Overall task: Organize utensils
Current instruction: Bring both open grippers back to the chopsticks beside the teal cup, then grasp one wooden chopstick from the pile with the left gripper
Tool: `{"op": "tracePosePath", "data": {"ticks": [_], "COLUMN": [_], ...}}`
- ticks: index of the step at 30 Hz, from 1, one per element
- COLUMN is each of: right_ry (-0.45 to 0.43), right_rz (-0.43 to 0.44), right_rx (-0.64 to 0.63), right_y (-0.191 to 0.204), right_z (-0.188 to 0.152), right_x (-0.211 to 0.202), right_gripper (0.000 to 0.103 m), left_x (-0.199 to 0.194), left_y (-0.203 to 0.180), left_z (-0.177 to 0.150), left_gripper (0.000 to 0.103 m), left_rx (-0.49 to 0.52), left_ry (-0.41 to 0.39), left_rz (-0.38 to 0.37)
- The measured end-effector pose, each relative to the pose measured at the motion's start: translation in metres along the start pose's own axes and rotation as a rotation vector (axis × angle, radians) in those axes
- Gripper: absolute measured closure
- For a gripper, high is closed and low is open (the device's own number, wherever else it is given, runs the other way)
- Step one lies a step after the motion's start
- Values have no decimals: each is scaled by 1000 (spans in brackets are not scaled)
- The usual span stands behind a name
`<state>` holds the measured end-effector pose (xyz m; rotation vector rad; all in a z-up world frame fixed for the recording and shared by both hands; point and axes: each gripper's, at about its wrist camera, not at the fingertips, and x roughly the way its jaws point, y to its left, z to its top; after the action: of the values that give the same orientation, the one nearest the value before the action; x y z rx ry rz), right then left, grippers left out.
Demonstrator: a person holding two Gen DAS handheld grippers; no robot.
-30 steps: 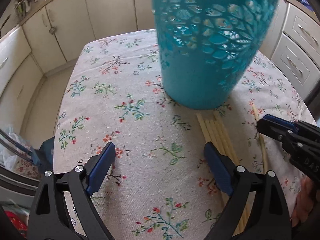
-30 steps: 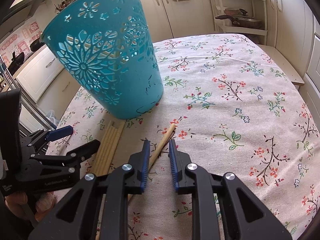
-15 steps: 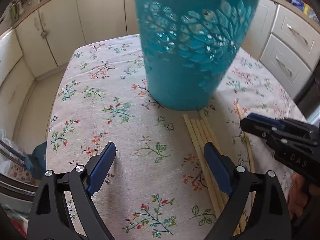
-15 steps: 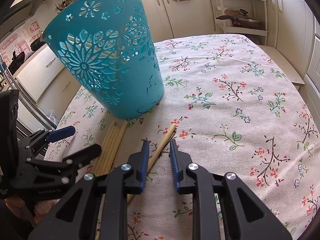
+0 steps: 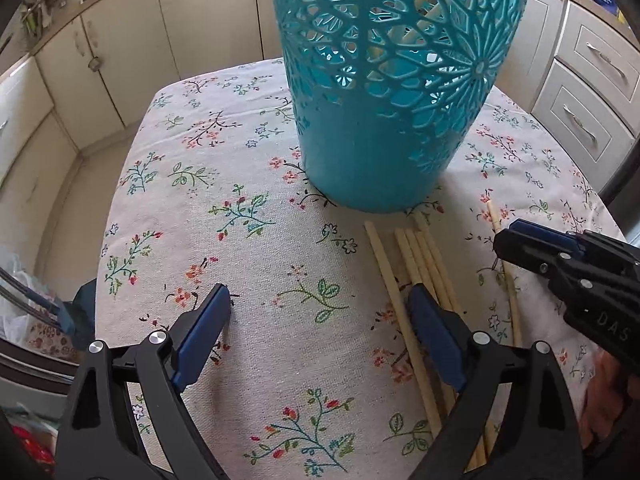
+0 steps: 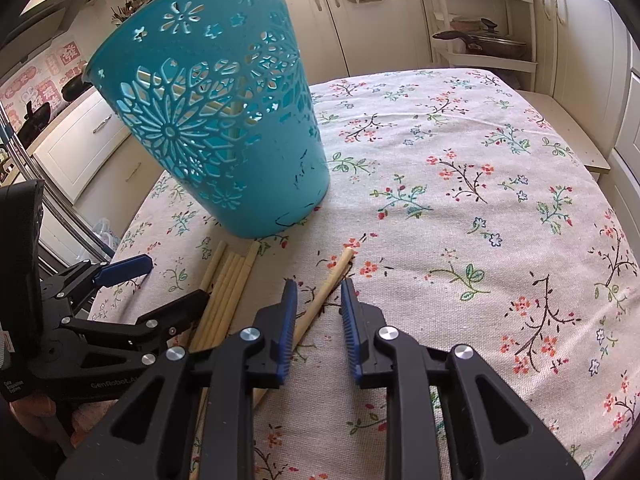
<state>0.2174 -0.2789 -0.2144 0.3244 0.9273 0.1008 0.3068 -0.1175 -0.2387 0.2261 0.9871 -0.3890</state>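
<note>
Both grippers hang tilted down over the worktop (image 6: 500, 208), which is covered by a cloth printed with small flowers; the left gripper (image 5: 318, 300) stands wide, its two blue pads well apart with only bare cloth between them, its right-hand pad lying over the near part of a bundle of chopsticks (image 5: 416, 256) without pressing on it; the right gripper (image 6: 319, 286) stands narrow but not closed, and a single chopstick (image 6: 334, 276) lies on the cloth in the gap between its pads, slanting up and to the right; in the right wrist view a gap shows on both sides of that stick, so nothing is gripped.

A teal basket (image 6: 224, 120) with a cut-out flower pattern stands on the cloth just beyond the sticks, near the left edge of the worktop as the right wrist camera sees it; pale stick shapes show through its holes, so some sticks seem to be inside, though how many I cannot tell; the bundle lies flat just in front of the basket's base, its far ends near the base; the single stick lies apart from the bundle, to its right.

Cream cupboards (image 5: 208, 20) run around the room; a white shelf rack (image 6: 480, 20) behind the worktop carries a lidded pan (image 6: 486, 42).
</note>
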Motion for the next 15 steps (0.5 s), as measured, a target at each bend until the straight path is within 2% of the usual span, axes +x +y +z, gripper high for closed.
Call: {"op": "tracePosePath", "data": {"ticks": [3,6,8,13,15], "right_ry": [6,20,31,111,143], "right_rz": [-13,-44,-65,-53,-36], "right_rx": [-15,-58,-104,-218,-226], "right_y": [2,10,15,14,9], "right_z": [0,2,3,12,15], "right_x": [1,3,6,9,9], "right_gripper": [80,80,80,89,90], "left_x": [-1,-2,-3,-5,-3], "left_y": [0,2,3,5,10], "left_z": [0,0,0,6,10], "left_gripper": [18,27,37,86,88], "left_rx": [-3,-12,-13,-22,-44], "left_ry": [-3,-13,-24,-25,-4], "left_rz": [5,10,11,-21,-56]}}
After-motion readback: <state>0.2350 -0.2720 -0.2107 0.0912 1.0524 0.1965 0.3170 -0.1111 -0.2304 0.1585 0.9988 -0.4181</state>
